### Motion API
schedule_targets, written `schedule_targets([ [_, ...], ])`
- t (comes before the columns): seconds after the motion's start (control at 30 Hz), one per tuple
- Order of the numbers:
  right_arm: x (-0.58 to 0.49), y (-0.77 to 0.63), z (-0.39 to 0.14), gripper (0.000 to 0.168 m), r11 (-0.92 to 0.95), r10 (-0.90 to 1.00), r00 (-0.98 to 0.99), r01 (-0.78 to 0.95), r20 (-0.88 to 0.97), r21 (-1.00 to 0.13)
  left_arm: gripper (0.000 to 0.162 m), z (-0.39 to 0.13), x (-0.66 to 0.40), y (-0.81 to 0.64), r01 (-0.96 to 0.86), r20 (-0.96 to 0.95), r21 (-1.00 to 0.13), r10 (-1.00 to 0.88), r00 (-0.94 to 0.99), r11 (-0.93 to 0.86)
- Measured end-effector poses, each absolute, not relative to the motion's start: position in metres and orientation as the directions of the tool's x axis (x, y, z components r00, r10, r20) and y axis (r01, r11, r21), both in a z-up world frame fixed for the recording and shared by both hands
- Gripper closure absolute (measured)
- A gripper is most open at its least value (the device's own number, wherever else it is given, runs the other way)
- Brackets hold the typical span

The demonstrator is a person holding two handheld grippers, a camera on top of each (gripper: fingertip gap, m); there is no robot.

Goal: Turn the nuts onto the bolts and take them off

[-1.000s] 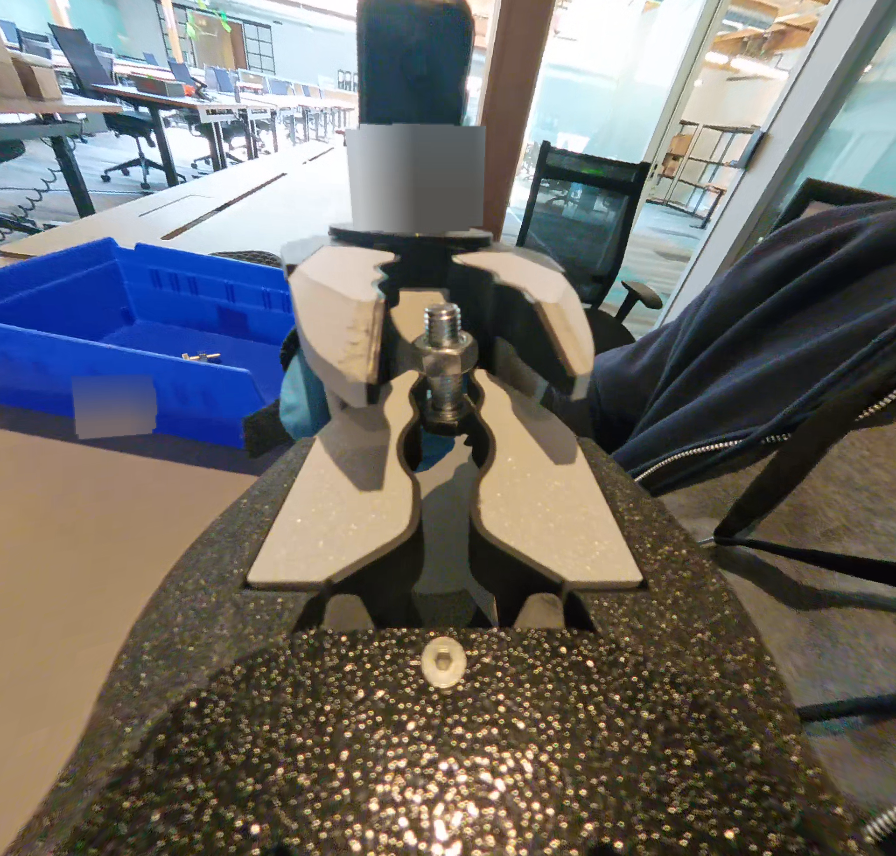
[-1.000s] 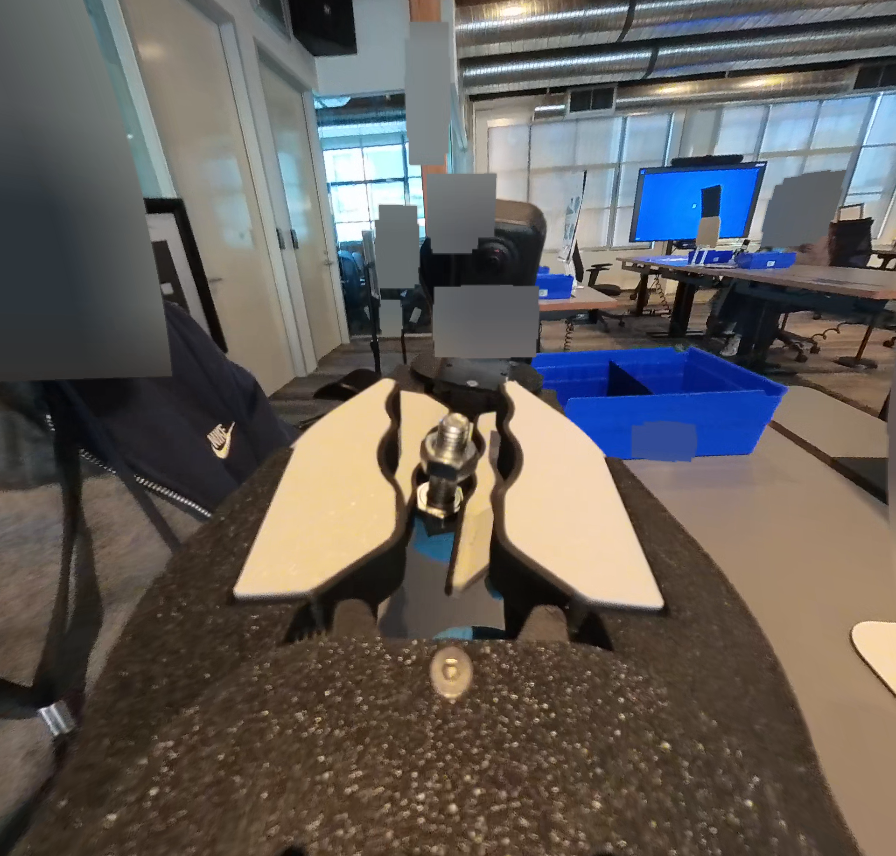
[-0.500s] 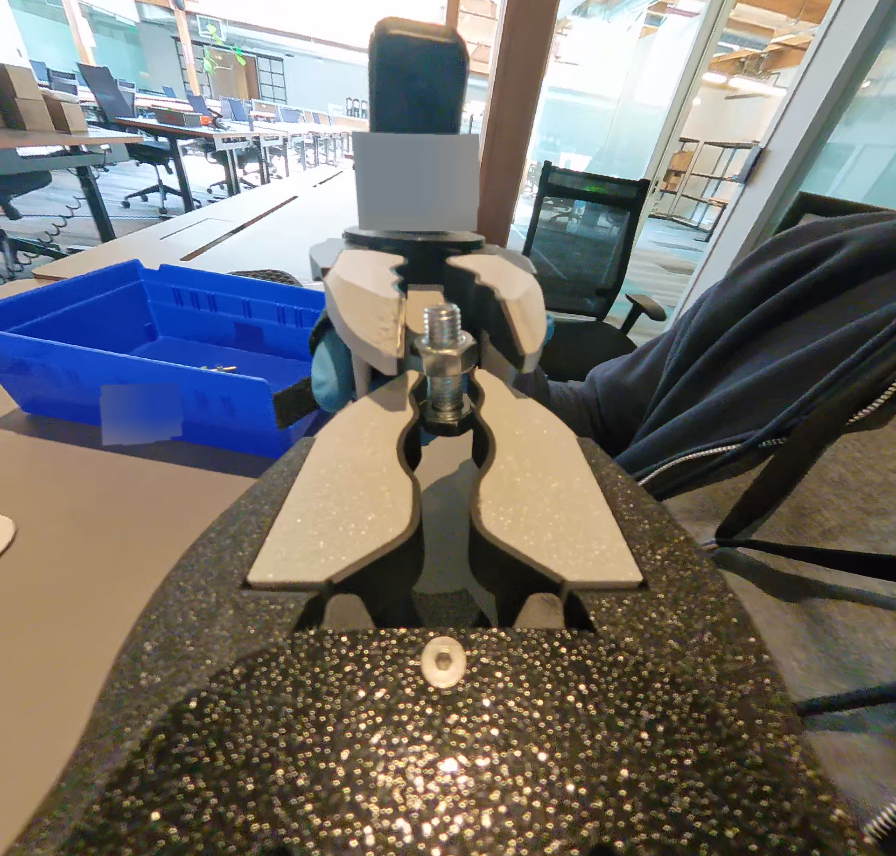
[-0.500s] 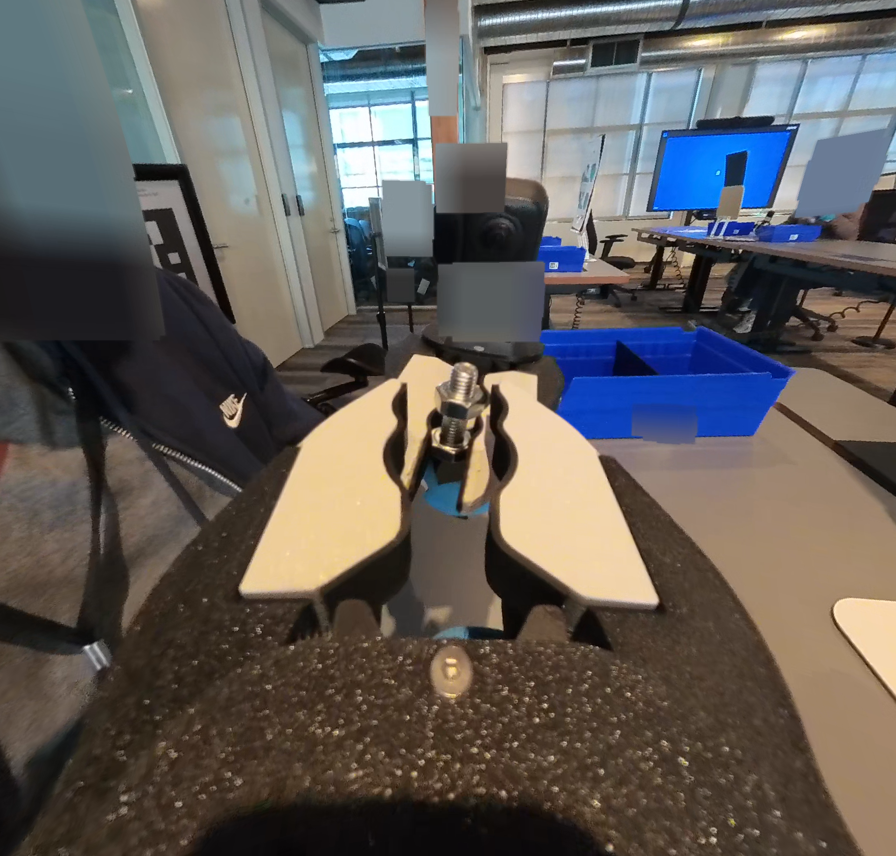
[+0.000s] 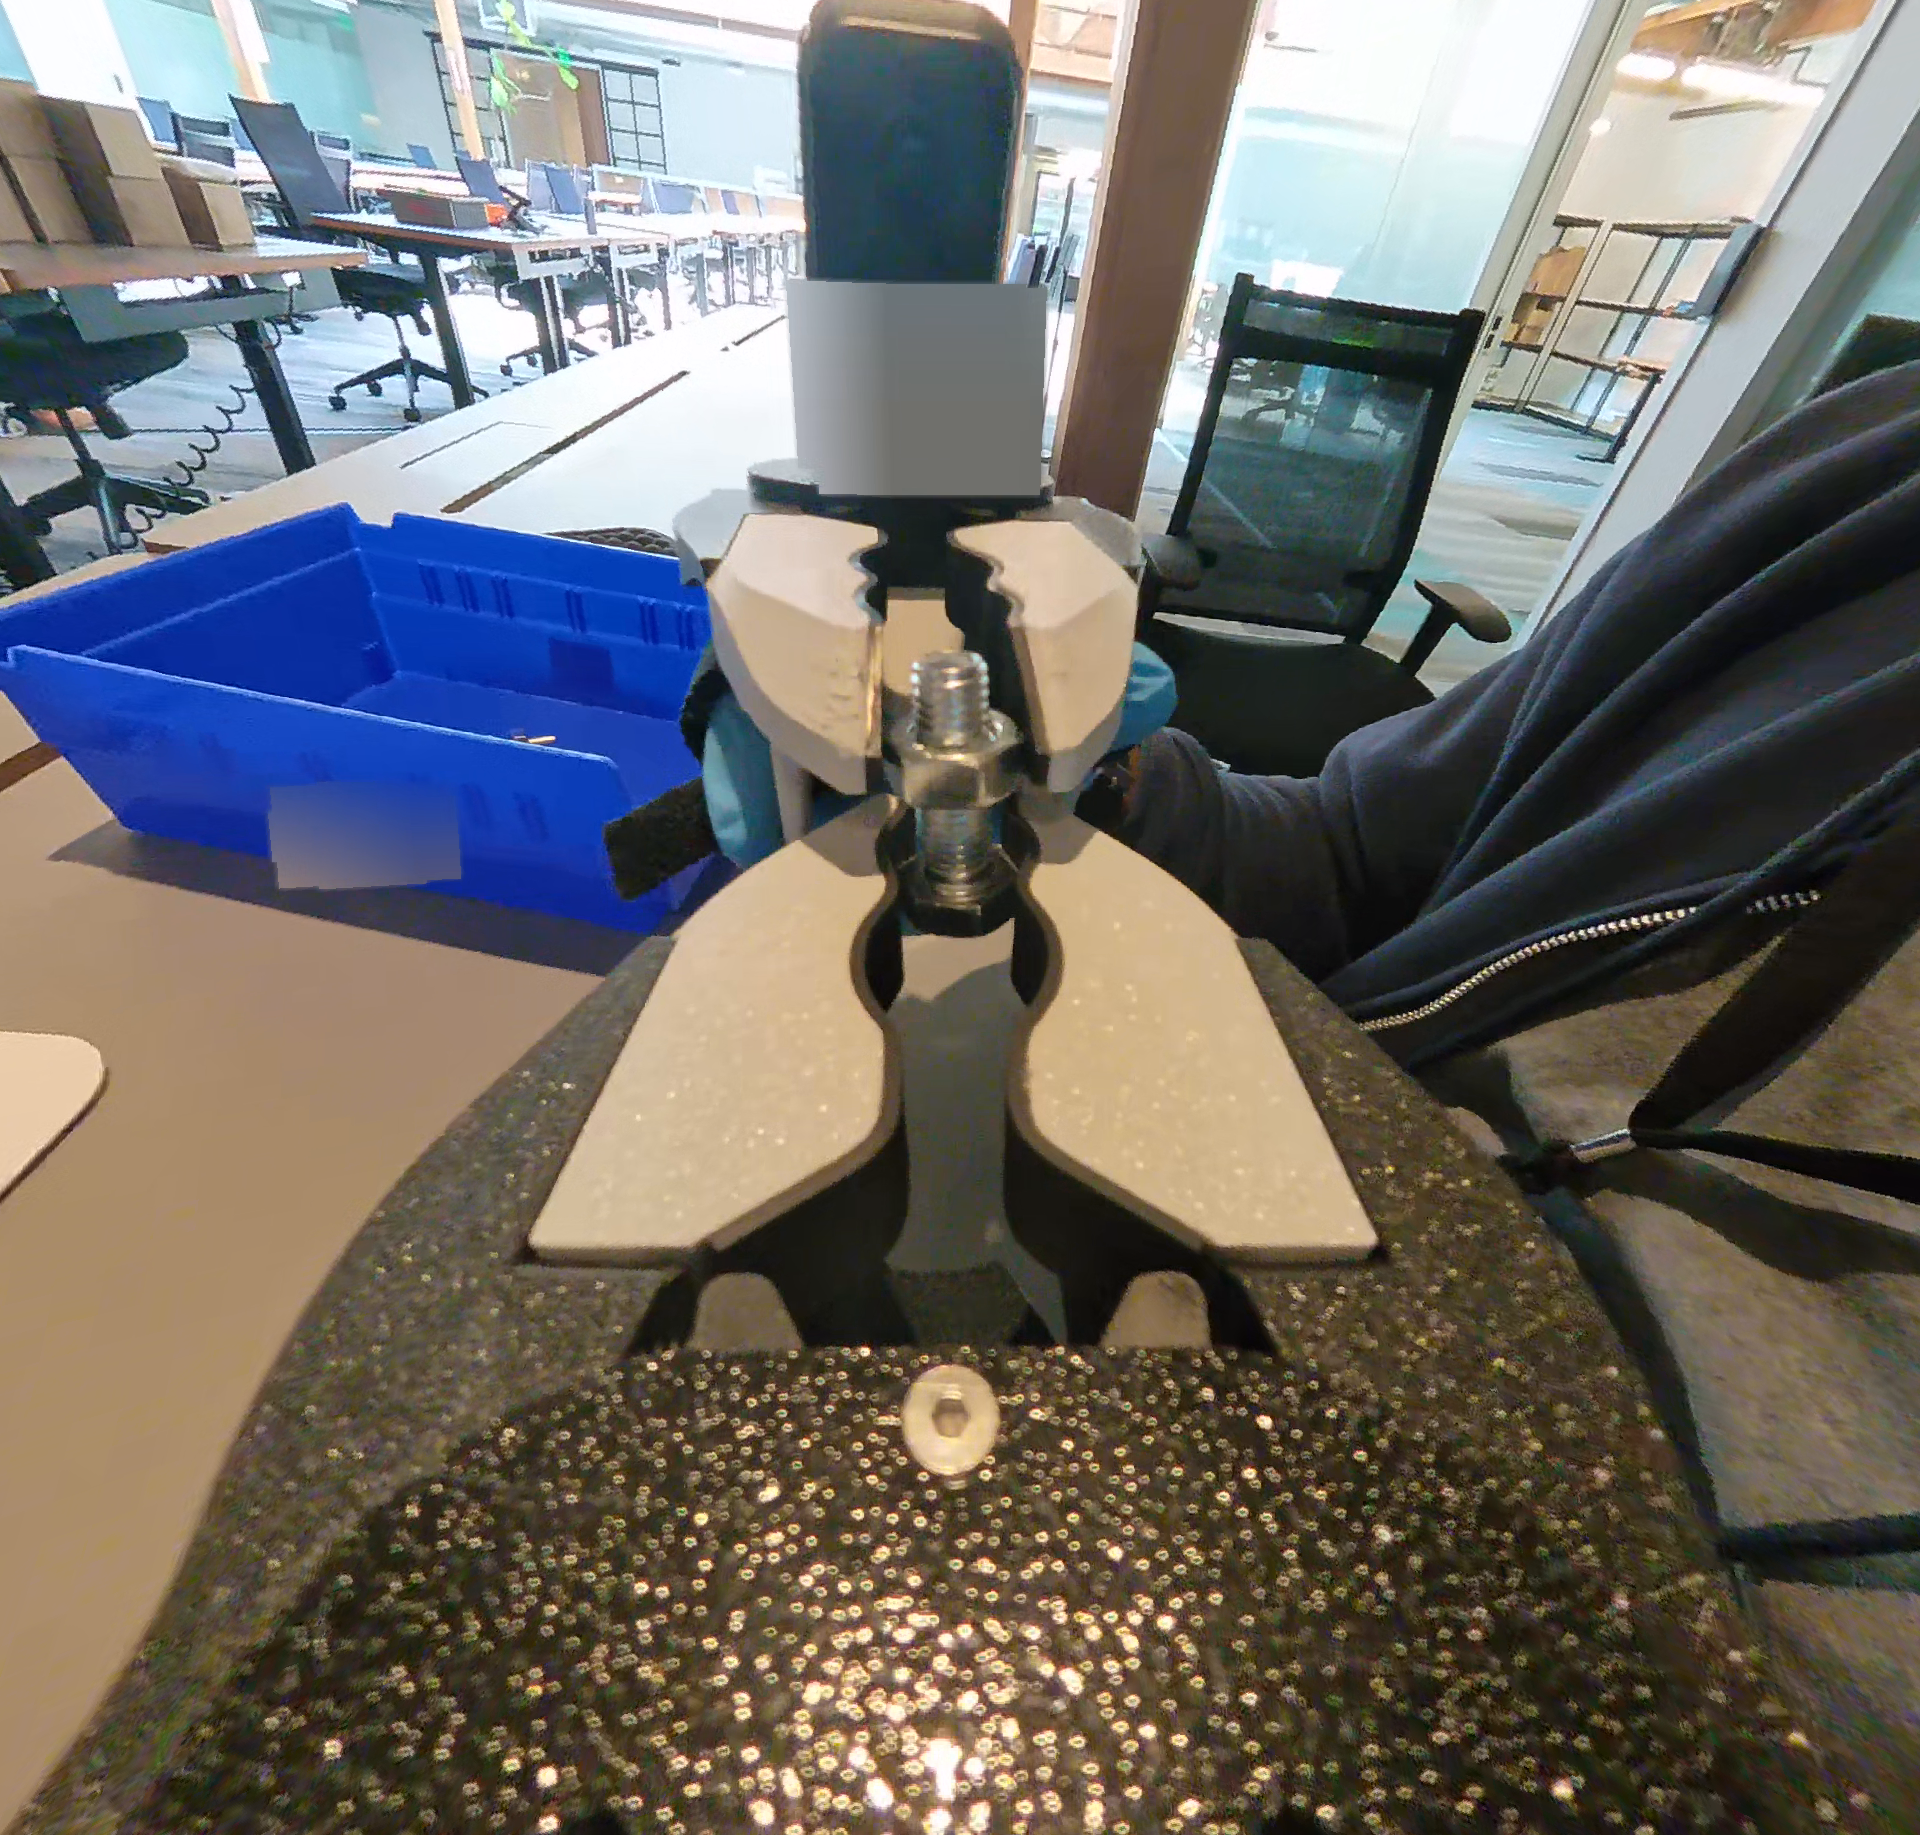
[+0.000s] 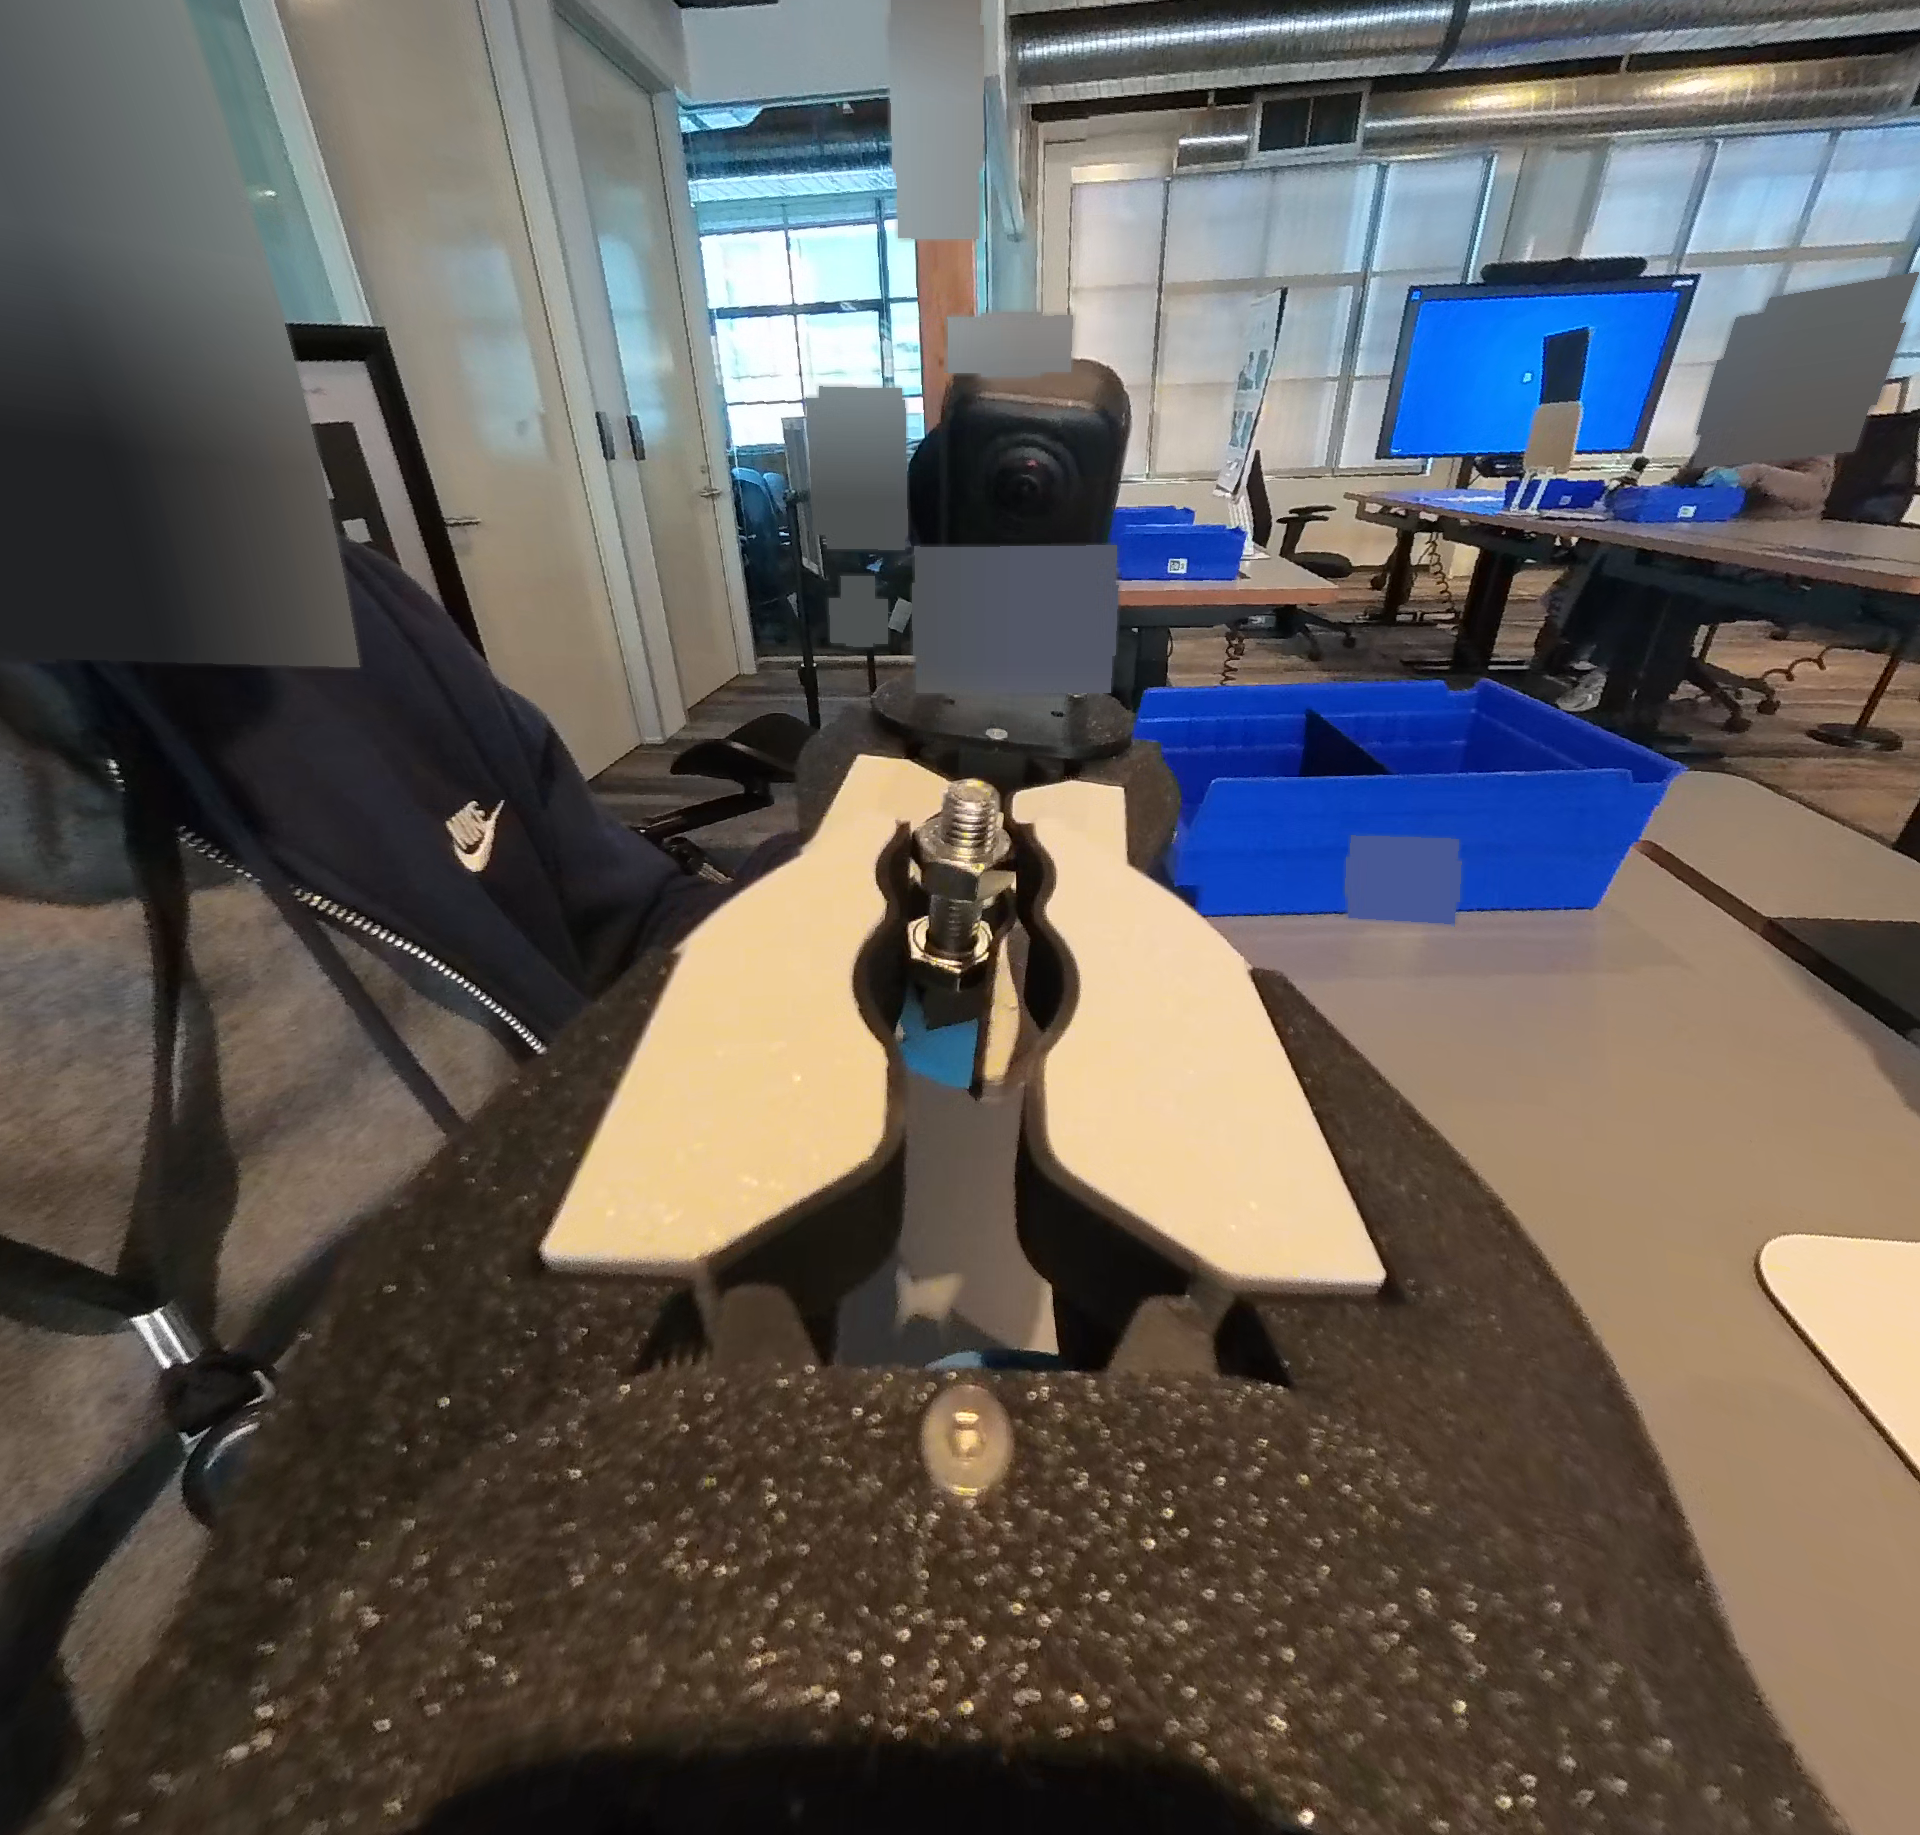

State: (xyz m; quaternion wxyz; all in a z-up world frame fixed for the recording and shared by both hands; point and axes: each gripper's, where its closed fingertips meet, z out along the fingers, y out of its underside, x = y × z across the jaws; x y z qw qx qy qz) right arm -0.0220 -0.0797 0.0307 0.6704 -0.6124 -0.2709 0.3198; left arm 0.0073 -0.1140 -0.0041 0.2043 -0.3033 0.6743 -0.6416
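Left wrist view: bolt [image 5: 948,798] shared between both fingers.
My left fingers [image 5: 790,964] clamped its head steady; my right fingers [image 5: 1060,663] pinched the nut [image 5: 948,759] for turning.

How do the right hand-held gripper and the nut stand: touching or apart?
Touching. The left wrist view shows the right hand-held gripper shut on the nut, a finger against each side.

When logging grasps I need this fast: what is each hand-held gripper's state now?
Left hand-held gripper: closed on the bolt, at its head end.
Right hand-held gripper: closed on the nut.
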Motion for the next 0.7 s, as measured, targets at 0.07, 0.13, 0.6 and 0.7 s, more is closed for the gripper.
schedule_targets([
  [0.07,-0.019,-0.076,0.032,0.15,0.05,0.73,0.683,-0.095,-0.029,-0.994,0.146,-0.002,0.012,-0.108,-0.128,0.093,-0.992,-0.712,-0.696,-0.005],
  [0.13,-0.013,-0.069,0.033,0.149,0.06,0.669,0.743,-0.078,-0.018,-0.995,0.147,-0.001,0.02,-0.098,-0.105,0.054,-0.994,-0.777,-0.627,0.015],
  [0.6,-0.019,-0.084,0.045,0.137,0.107,0.745,0.667,-0.135,-0.01,-0.985,0.147,0.004,0.009,-0.11,-0.135,0.151,-0.988,-0.672,-0.725,-0.077],
  [0.7,-0.021,-0.089,0.044,0.143,0.092,0.779,0.626,-0.15,-0.023,-0.984,0.147,0.005,0.001,-0.12,-0.156,0.182,-0.983,-0.603,-0.777,-0.096],
])
